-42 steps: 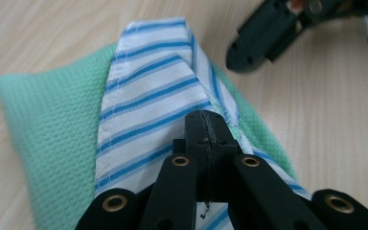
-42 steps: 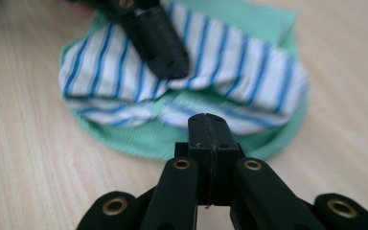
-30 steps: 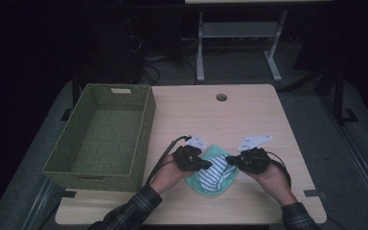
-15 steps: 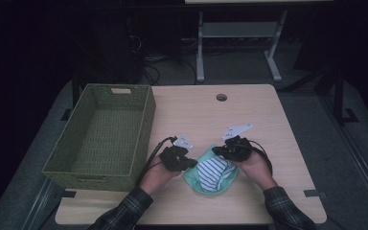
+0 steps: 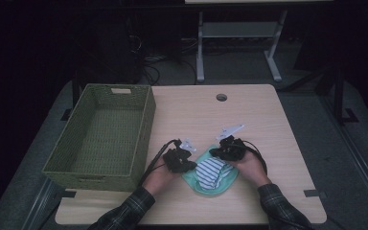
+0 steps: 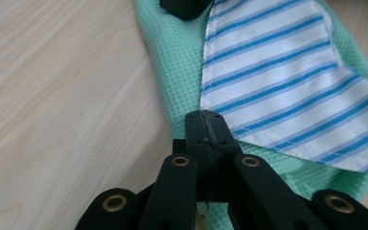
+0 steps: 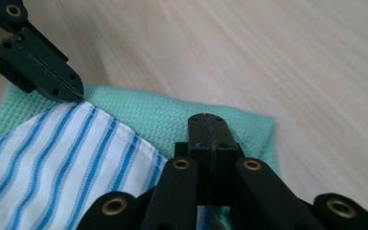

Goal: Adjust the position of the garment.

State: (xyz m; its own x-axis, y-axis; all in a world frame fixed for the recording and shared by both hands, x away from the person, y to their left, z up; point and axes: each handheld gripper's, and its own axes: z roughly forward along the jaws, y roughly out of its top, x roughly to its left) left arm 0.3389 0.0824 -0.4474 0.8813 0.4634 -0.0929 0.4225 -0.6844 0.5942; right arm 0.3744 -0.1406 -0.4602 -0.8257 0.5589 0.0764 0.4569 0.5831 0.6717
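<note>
A white cloth with blue stripes (image 5: 210, 170) lies folded on a mint green waffle cloth (image 5: 222, 187) near the table's front edge. My left gripper (image 5: 193, 166) is shut, its tip at the striped cloth's left edge (image 6: 268, 81). Seen along its own jaws, the left gripper (image 6: 206, 117) sits where stripe meets green cloth (image 6: 172, 62). My right gripper (image 5: 216, 153) is shut too, over the green cloth's far edge (image 7: 172, 110), and in its own view the right gripper (image 7: 208, 120) stands beside the striped cloth (image 7: 52, 153). I cannot tell whether either tip pinches fabric.
An empty green woven basket (image 5: 100, 134) stands on the left part of the wooden table (image 5: 258, 120). A round cable hole (image 5: 221, 97) sits near the far edge. Beyond the table are a grey stand (image 5: 239, 33) and cables on a dark floor.
The right hand has moved left and a little farther away, bringing its gripper over the cloths' far edge. The left hand and the cloths have hardly moved.
</note>
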